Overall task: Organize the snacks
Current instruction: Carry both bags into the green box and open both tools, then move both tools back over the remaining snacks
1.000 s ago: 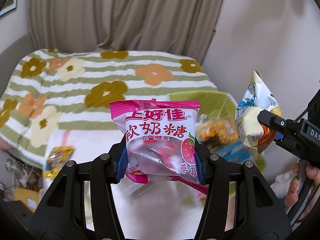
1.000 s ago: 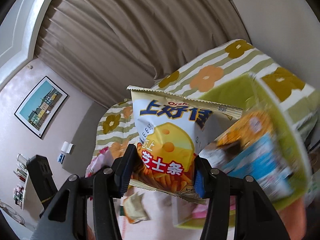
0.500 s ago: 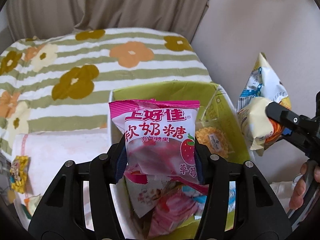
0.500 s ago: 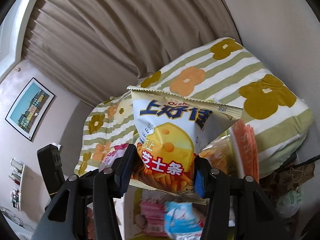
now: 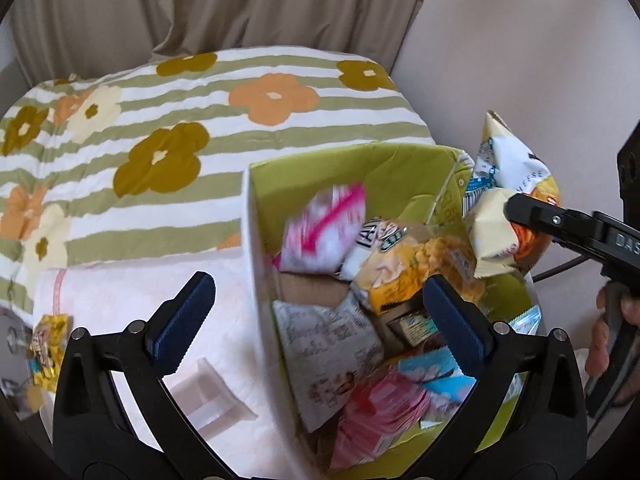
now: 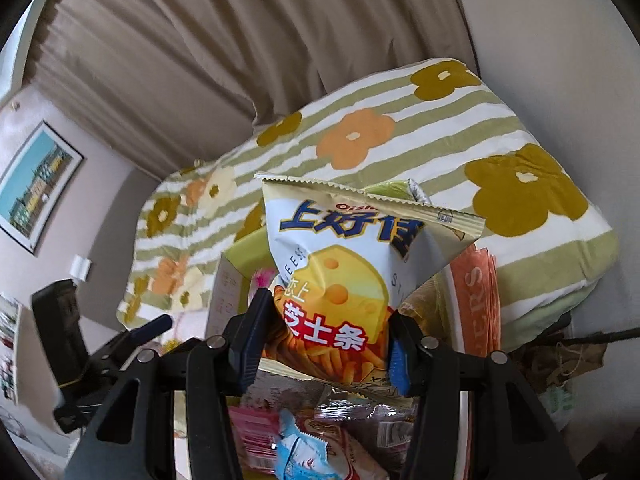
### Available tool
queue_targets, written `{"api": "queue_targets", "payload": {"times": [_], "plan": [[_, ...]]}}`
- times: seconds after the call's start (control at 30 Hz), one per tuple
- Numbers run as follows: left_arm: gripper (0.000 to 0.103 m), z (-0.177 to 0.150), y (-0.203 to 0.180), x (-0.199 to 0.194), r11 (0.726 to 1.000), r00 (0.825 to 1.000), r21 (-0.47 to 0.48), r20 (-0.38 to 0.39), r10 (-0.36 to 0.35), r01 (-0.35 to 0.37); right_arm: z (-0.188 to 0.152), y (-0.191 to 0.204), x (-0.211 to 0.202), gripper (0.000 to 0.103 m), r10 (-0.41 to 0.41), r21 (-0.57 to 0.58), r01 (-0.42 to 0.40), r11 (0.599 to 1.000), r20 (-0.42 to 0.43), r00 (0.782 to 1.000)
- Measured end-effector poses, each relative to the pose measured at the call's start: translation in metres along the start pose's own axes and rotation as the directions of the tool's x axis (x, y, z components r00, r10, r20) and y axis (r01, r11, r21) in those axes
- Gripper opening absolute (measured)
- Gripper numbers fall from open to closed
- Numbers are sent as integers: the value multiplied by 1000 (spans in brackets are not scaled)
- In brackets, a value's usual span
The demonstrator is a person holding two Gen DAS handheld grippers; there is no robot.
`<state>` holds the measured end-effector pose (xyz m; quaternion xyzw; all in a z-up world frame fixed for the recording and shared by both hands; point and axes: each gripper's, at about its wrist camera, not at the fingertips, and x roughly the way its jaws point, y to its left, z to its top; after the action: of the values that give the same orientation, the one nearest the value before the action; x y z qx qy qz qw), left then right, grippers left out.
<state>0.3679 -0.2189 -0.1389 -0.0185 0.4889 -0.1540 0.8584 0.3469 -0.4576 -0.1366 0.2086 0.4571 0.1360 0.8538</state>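
Observation:
My left gripper (image 5: 316, 284) hangs over the green box (image 5: 304, 172), its jaws opening wide with nothing between them. The pink strawberry candy bag (image 5: 324, 228) is blurred below them, free of the pads and inside the box among several other snack packets. My right gripper (image 6: 328, 312) is shut on the white and yellow cheese sticks bag (image 6: 348, 280), upright above the box's right side. In the left wrist view that cheese sticks bag (image 5: 496, 220) and the right gripper's finger (image 5: 532, 212) show at the box's right rim.
The box stands on a pink cloth (image 5: 120, 292) against a bed with a striped flower cover (image 5: 160, 120). A yellow snack packet (image 5: 48, 340) lies at the far left, a small white stand (image 5: 208, 396) nearer. A person's hand (image 5: 612, 320) holds the right gripper. Curtain and wall behind.
Both grippers have come down over the green box. The left gripper's jaws have sprung apart and the pink candy bag has left them and dropped into the box. The right still grips its bag.

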Motion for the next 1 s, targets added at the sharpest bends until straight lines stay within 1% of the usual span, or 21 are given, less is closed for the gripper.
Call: {"api": "queue_targets", "payload": {"times": [0.13, 0.2, 0.3, 0.33, 0.37, 0.4, 0.43, 0.5, 0.7, 0.8, 1.0], "plan": [[103, -5, 10, -3, 999, 1000, -13, -3, 29, -29, 2, 4, 10, 47, -13, -14, 13, 1000, -22, 1000], [103, -6, 13, -4, 999, 1000, -20, -5, 26, -26, 4, 5, 15, 48, -24, -10, 24, 1000, -37, 999], [103, -8, 15, -8, 999, 1000, -20, 0, 28, -28, 9, 5, 24, 51, -34, 4, 34, 999, -48, 998], [103, -10, 15, -10, 999, 1000, -18, 3, 27, -27, 10, 5, 26, 59, -39, 11, 39, 999, -48, 998], [103, -11, 17, -12, 1000, 1000, -16, 6, 26, -25, 12, 5, 28, 83, -51, 21, 53, 998, -55, 997], [103, -12, 16, -14, 1000, 1000, -13, 10, 26, -25, 12, 4, 28, 96, -69, 30, 71, 997, -62, 996], [103, -14, 14, -17, 1000, 999, -8, 15, 28, -28, 10, 4, 26, 103, -80, 33, 81, 996, -54, 995], [103, -17, 12, -21, 999, 999, 2, 19, 36, -36, 3, 4, 18, 103, -81, 24, 82, 996, -27, 996], [103, -27, 6, -36, 999, 999, 5, 30, 41, -41, -19, 13, -4, 103, -92, -31, 92, 995, -9, 996], [103, -32, 2, -49, 999, 998, 2, 50, 48, -48, -25, 20, -18, 103, -72, -62, 72, 995, 7, 997], [103, -49, 5, -87, 995, 990, -19, 100, 101, -100, -41, 35, -35, 103, -22, -102, 23, 994, 13, 1000]]}}
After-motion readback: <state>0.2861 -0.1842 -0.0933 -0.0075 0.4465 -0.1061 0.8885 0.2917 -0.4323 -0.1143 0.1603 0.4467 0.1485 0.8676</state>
